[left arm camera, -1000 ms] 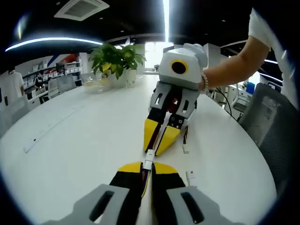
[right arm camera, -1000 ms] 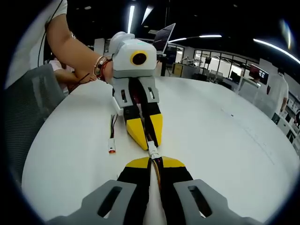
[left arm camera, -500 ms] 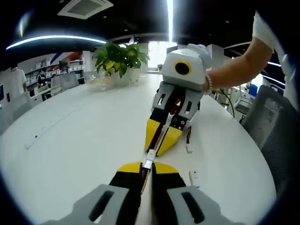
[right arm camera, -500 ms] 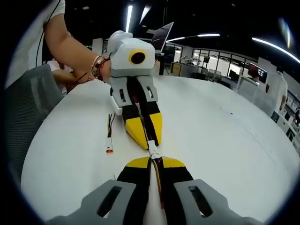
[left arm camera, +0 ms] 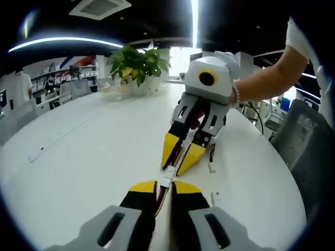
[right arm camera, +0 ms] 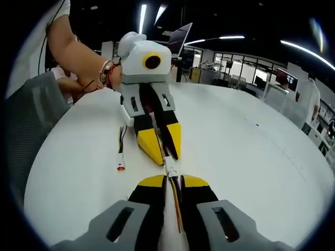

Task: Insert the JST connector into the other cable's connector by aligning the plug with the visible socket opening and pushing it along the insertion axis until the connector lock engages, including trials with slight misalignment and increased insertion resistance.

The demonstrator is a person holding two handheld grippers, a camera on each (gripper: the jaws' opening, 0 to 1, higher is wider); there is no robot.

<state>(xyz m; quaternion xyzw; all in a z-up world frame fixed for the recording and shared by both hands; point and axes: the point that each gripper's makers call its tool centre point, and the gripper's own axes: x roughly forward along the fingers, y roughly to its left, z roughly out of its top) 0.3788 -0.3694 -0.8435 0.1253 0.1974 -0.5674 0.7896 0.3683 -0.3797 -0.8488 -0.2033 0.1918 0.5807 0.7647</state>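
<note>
In the left gripper view my left gripper (left arm camera: 165, 188) is shut on a wired cable whose white JST connector (left arm camera: 166, 181) pokes out past its yellow tips. My right gripper (left arm camera: 177, 166) faces it tip to tip, held by a hand. Seen from the right gripper view, my right gripper (right arm camera: 171, 183) is shut on its own red and orange wires (right arm camera: 176, 205). The white connector pieces (right arm camera: 170, 170) sit in one line between it and my left gripper (right arm camera: 163, 157). They touch end to end; I cannot tell whether the lock is engaged.
All this is low over a white round table (left arm camera: 94, 151). A loose cable with a white plug (left arm camera: 212, 163) and another white plug (left arm camera: 215, 197) lie right of the jaws. A spare orange-tipped cable (right arm camera: 121, 164) lies to the left. There is a potted plant (left arm camera: 137, 65) at the far edge and a grey chair (left arm camera: 309, 141) at the right.
Both grippers stay tip to tip with the connectors between them. The facing gripper has tilted slightly in each view. The slit between my right jaws looks a little wider around the wires.
</note>
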